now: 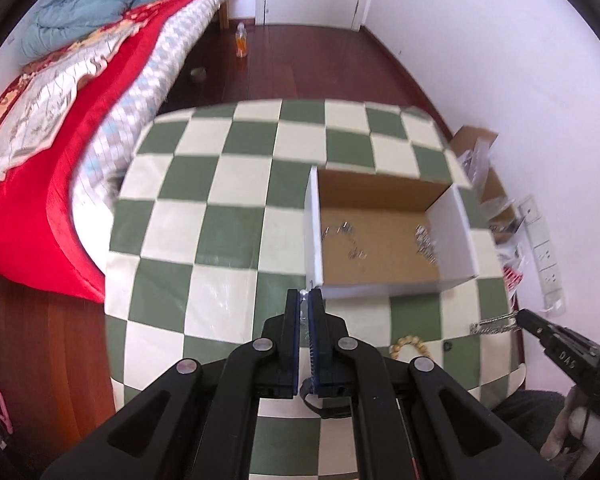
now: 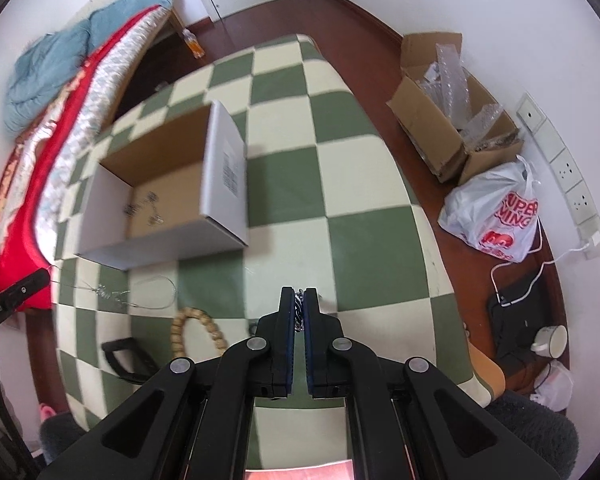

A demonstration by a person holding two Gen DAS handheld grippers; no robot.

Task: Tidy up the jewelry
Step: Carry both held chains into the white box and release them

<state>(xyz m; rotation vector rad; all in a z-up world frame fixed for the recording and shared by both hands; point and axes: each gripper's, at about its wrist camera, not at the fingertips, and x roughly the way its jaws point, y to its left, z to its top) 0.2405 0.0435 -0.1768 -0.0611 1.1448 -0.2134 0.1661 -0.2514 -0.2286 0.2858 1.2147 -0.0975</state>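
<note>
Right wrist view: right gripper (image 2: 299, 300) clamped on silver chain (image 2: 299, 312), near open cardboard box (image 2: 224, 172). Left gripper (image 1: 305, 300) pinched on thin necklace (image 2: 112, 292). Advise: lift clear of bead bracelet (image 2: 198, 330), carry over box wall, release low inside.

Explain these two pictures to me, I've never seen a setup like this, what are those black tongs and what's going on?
A person holds a two-finger gripper in each hand, each carrying a camera looking along its fingers.

The left view shows the left gripper shut on a thin silver necklace. The right view shows the right gripper shut on a metal chain.

On the checkered table stands an open cardboard box already holding small silver pieces, and a wooden bead bracelet lies nearby.
</note>
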